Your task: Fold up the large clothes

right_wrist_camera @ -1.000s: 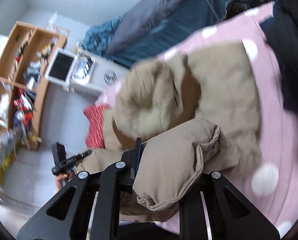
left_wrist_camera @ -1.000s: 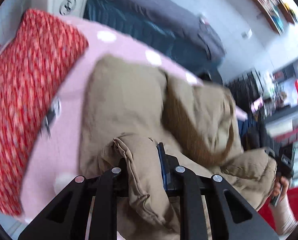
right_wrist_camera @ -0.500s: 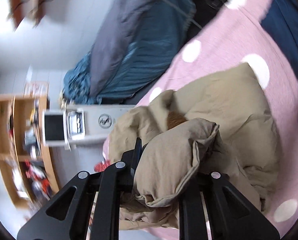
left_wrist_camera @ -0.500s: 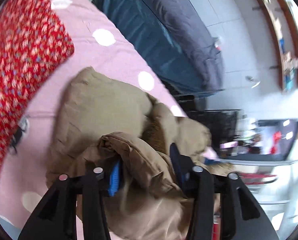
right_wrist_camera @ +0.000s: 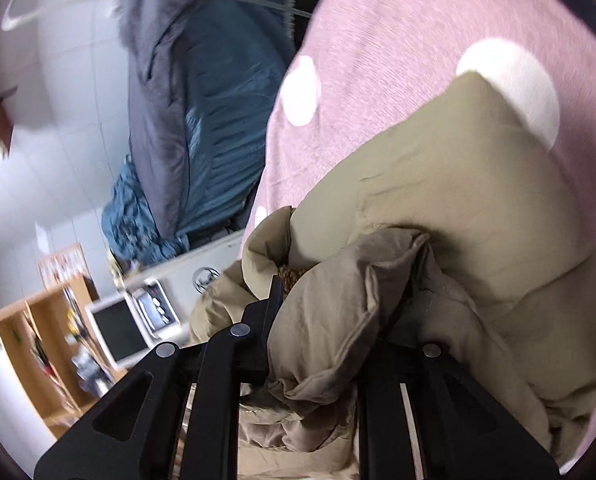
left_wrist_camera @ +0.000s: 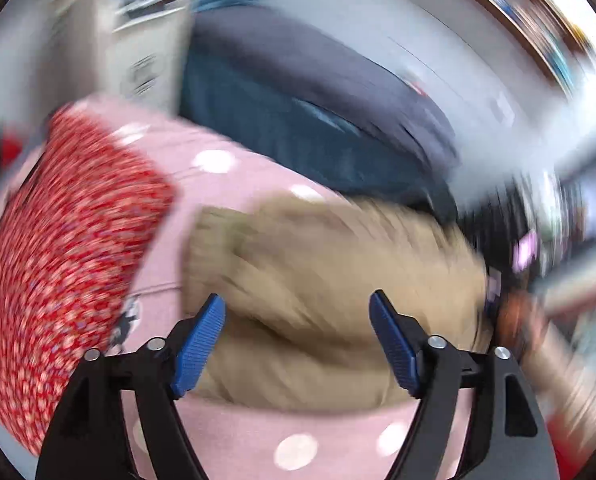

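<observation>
We note the tan padded jacket [left_wrist_camera: 330, 280] lying bunched on the pink polka-dot bedcover [left_wrist_camera: 257, 432], with the red patterned cushion [left_wrist_camera: 65, 248] to its left and a dark blue-grey duvet [left_wrist_camera: 318, 112] on the far side. The jacket looks bulky but light, soft and springy; we judge its smooth shell likely to slide and its padding to puff a fold back open, so hems, cuffs and seam edges are better holds than the thick middle. The left gripper [left_wrist_camera: 298, 340] has just been opening: its blue pads [left_wrist_camera: 197, 344] now stand wide apart with the jacket lying beyond them, nothing pinched between. The left wrist view is heavily blurred and looks steeply down onto the bed. The right gripper [right_wrist_camera: 338, 320] is clamped tight on a gathered bunch of the jacket's fabric [right_wrist_camera: 338, 312], which bulges up between and over its fingers; the fingertips themselves are hidden by cloth. The right wrist view looks tilted, the bedcover [right_wrist_camera: 398, 60] rising on the right and a wooden shelf unit [right_wrist_camera: 29, 344] at lower left. We judge the fold still in hand, one side released.
</observation>
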### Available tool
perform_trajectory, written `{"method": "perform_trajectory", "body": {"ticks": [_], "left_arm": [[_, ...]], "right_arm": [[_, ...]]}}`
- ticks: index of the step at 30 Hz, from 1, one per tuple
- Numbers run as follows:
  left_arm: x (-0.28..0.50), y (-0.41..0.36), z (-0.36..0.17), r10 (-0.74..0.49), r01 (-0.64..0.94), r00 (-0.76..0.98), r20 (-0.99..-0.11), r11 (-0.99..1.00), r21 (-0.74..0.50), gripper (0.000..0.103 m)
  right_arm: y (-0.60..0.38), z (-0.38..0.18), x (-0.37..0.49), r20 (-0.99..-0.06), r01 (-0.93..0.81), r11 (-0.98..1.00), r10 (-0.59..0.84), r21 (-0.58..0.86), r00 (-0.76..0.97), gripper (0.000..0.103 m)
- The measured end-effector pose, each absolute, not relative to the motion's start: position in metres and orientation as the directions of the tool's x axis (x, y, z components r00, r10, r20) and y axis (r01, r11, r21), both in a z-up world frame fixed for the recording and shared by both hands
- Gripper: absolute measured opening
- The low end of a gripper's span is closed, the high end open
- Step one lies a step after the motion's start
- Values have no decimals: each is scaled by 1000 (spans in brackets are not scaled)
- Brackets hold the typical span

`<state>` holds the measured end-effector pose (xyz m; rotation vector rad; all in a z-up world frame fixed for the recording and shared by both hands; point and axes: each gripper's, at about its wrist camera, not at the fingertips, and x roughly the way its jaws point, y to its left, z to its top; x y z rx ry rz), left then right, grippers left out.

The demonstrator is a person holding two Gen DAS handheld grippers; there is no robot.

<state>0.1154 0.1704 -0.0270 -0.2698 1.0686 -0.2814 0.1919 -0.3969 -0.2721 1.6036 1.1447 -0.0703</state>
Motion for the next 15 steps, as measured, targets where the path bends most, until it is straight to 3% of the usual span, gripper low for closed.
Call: {"method": "perform_trajectory", "body": {"ticks": [2, 5, 9, 15], "left_arm": [[89, 109, -41, -319, 252, 433, -843, 941, -226, 78], [68, 40, -76, -261, 366, 407, -875, 925, -106, 78], [85, -4, -102, -176, 327, 417, -892, 945, -33, 78], [125, -11, -108, -159, 248, 395, -905, 967, -62, 78]], "right_arm": [[-396, -273, 195, -583, 701, 82, 627, 709, 517, 18], [-396, -268, 197, -575, 697, 83, 638, 712, 512, 26], [-399, -256, 190, -554, 681, 77, 651, 728, 519, 34], [-398, -224, 170, -553, 616, 168, 657, 769, 511, 52]]}}
